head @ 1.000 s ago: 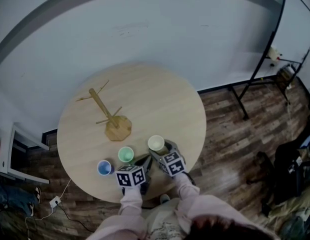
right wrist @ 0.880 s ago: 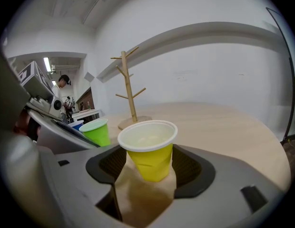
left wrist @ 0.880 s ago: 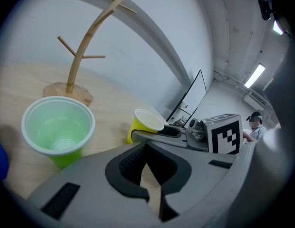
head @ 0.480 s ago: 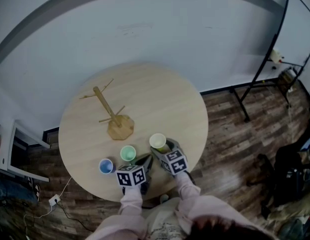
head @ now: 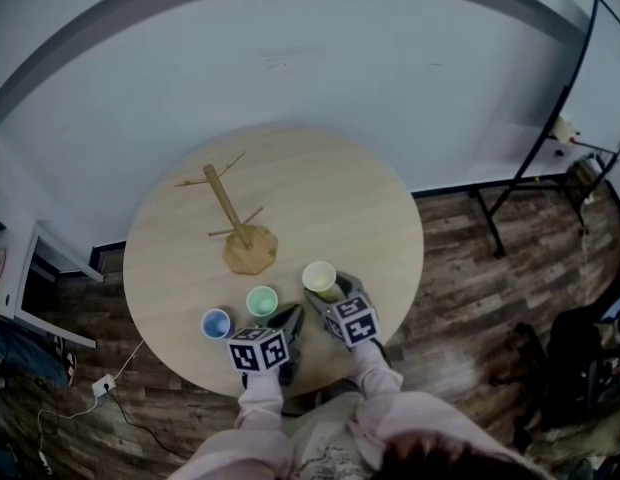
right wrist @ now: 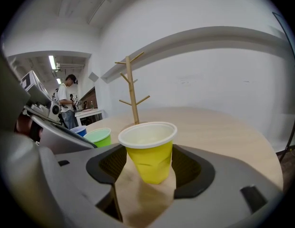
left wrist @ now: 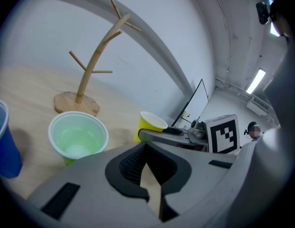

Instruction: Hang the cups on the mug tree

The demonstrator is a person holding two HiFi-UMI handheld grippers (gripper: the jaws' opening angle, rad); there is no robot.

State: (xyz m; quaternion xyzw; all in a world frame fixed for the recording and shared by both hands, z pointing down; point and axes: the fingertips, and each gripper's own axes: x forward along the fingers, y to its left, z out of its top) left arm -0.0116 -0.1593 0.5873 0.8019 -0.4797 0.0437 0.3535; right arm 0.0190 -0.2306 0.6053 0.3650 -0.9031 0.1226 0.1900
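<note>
A wooden mug tree [head: 235, 218] with bare pegs stands at the back left of the round table [head: 330, 208]. At the near edge a blue cup [head: 216, 324] and a green cup [head: 261, 301] stand upright. My right gripper [head: 328, 290] is shut on the yellow cup [head: 318, 278]. In the right gripper view this yellow cup [right wrist: 148, 151] sits upright between the pads, its sides dented, with the mug tree [right wrist: 132, 91] behind it. My left gripper [head: 288, 320] is shut and holds nothing, just right of the green cup [left wrist: 77, 137].
A whiteboard stand [head: 550, 158] is on the wood floor to the right of the table. A white shelf [head: 30, 288] and a cable with a socket [head: 100, 383] lie to the left. A person [right wrist: 66, 99] stands far off in the right gripper view.
My right gripper has risen slightly with the yellow cup in it. The left gripper has stayed put. The head view has shifted a little.
</note>
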